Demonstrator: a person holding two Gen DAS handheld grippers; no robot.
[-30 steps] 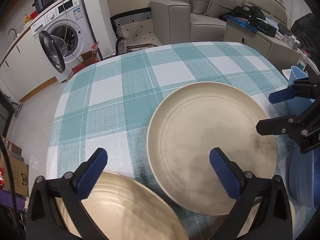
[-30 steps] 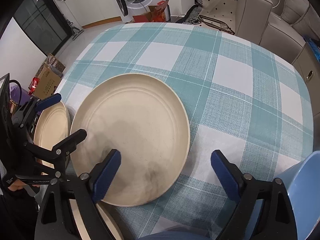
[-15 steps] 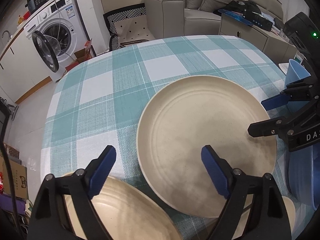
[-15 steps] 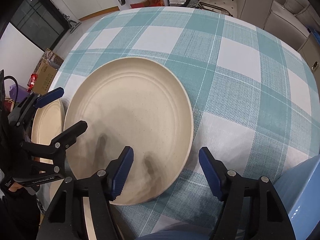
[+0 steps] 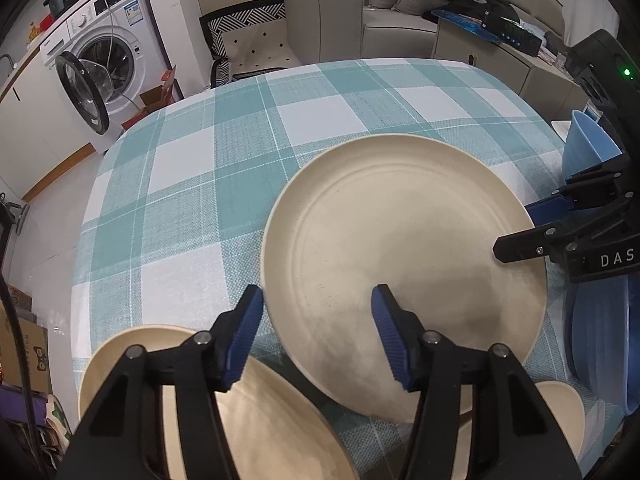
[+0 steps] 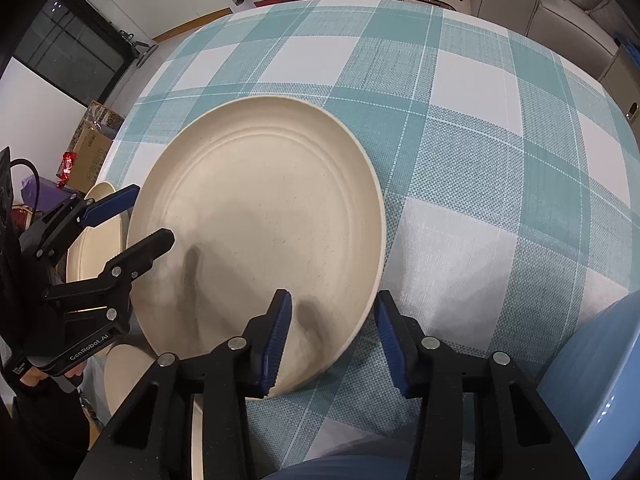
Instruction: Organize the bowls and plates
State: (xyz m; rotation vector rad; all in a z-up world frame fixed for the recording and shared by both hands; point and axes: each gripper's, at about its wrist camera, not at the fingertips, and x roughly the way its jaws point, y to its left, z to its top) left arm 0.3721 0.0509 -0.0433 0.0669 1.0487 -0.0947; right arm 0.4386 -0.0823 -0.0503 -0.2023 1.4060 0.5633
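Both tongs, left (image 5: pixel 316 328) and right (image 6: pixel 332 332), are straddling the plate (image 5: pixel 400 264) rim, narrowing from wide, not yet gripping.

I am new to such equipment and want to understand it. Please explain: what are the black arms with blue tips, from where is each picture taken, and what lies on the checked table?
There is no robot here. A person holds a hand tool with a two-finger claw in each hand. Each tool carries a wide-angle camera looking along its fingers. One picture looks out from the left claw, the other from the right claw, and each also shows the other claw at its side. On the checked tablecloth lies a large cream plate, with a smaller cream dish and a blue bowl nearby. Both claws have just been closing, each with the plate's rim between its fingers. The pads do not press on it yet, so nothing is held.
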